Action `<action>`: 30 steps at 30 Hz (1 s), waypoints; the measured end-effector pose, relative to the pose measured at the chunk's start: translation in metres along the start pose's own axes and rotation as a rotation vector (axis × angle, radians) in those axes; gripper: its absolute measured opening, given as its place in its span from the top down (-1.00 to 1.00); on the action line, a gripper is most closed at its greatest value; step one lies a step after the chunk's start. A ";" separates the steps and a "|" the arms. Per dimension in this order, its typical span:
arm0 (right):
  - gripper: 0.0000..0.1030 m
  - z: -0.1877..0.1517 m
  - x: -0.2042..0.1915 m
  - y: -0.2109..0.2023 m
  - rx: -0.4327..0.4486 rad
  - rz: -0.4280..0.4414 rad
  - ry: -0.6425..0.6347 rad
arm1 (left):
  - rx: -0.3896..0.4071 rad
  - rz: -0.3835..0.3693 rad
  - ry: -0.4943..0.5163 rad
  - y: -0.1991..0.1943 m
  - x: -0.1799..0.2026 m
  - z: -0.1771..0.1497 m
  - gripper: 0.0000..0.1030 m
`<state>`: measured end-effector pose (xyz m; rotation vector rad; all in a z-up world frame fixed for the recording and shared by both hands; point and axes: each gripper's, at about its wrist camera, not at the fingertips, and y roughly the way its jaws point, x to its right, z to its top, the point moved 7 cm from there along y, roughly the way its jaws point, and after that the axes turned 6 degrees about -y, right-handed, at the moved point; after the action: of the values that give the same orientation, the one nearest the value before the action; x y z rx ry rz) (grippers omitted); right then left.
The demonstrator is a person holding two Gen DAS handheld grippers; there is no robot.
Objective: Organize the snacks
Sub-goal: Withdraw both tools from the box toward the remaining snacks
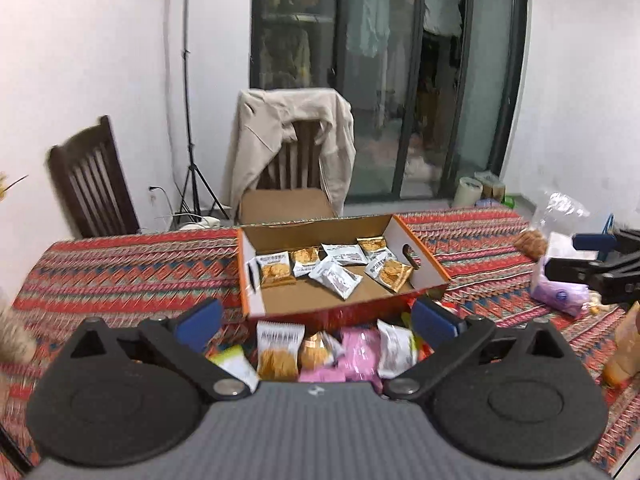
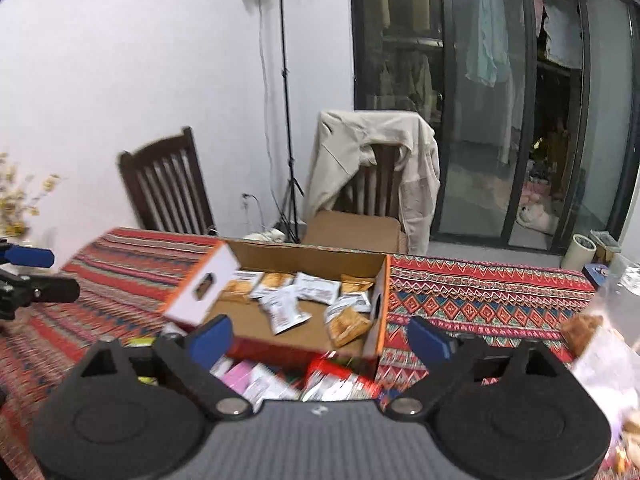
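An open cardboard box [image 1: 425, 258] with orange edges sits on the patterned tablecloth [image 1: 120, 276]. Several white and orange snack packets [image 1: 334, 276] lie inside it. More loose packets [image 1: 280, 350], among them a pink one, are piled in front of the box, just beyond my left gripper [image 1: 316, 316]. Its blue pads stand wide apart with nothing between them. In the right wrist view the same box [image 2: 382, 312] and its packets [image 2: 284, 308] lie ahead. My right gripper [image 2: 320, 340] is open and empty above the loose packets [image 2: 260, 384].
Two dark wooden chairs [image 1: 94, 184] stand behind the table, one draped with a beige jacket [image 1: 288, 136]. A light stand [image 1: 188, 120] rises by the wall. A purple tissue pack [image 1: 560, 280] and a clear plastic bag [image 1: 560, 208] lie at the right. Glass doors [image 1: 400, 80] are behind.
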<state>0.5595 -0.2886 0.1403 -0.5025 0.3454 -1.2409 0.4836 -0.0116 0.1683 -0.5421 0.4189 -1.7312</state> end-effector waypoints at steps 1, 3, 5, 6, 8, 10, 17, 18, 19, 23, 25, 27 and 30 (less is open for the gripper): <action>-0.98 -0.006 -0.005 -0.019 0.015 0.002 0.004 | 0.016 -0.009 -0.014 -0.017 -0.002 -0.010 -1.00; -1.00 -0.021 -0.017 -0.055 0.045 0.015 -0.002 | 0.052 -0.030 -0.055 -0.050 -0.008 -0.038 -1.00; -1.00 -0.041 -0.030 -0.087 0.073 0.047 -0.020 | 0.077 -0.023 -0.081 -0.072 -0.015 -0.067 -1.00; -1.00 -0.051 -0.035 -0.100 0.084 0.056 -0.026 | 0.089 -0.016 -0.090 -0.082 -0.018 -0.081 -1.00; -1.00 -0.076 -0.046 -0.126 0.107 0.071 -0.030 | 0.125 0.021 -0.106 -0.103 -0.025 -0.114 -1.00; -1.00 -0.102 -0.056 -0.146 0.130 0.082 -0.020 | 0.150 0.064 -0.101 -0.117 -0.033 -0.144 -1.00; -1.00 -0.202 -0.084 -0.169 0.169 0.001 0.027 | 0.167 0.147 -0.147 -0.145 -0.061 -0.234 -1.00; -1.00 -0.217 -0.090 -0.168 0.164 0.002 0.034 | 0.161 0.147 -0.153 -0.144 -0.062 -0.243 -1.00; -1.00 -0.232 -0.097 -0.169 0.157 0.005 0.047 | 0.141 0.142 -0.173 -0.140 -0.063 -0.254 -1.00; -1.00 -0.277 -0.117 -0.155 0.108 0.039 0.108 | 0.076 0.122 -0.224 -0.129 -0.072 -0.271 -1.00; -1.00 -0.290 -0.125 -0.148 0.080 0.035 0.106 | 0.070 0.116 -0.224 -0.127 -0.077 -0.272 -1.00; -1.00 -0.293 -0.129 -0.143 0.068 0.016 0.081 | 0.082 0.114 -0.214 -0.126 -0.079 -0.271 -1.00; -1.00 -0.289 -0.133 -0.136 0.060 -0.004 0.051 | 0.086 0.104 -0.224 -0.121 -0.084 -0.266 -1.00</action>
<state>0.2627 -0.2439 -0.0322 -0.4216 0.3493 -1.2662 0.2515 0.0941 0.0039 -0.6337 0.2092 -1.5610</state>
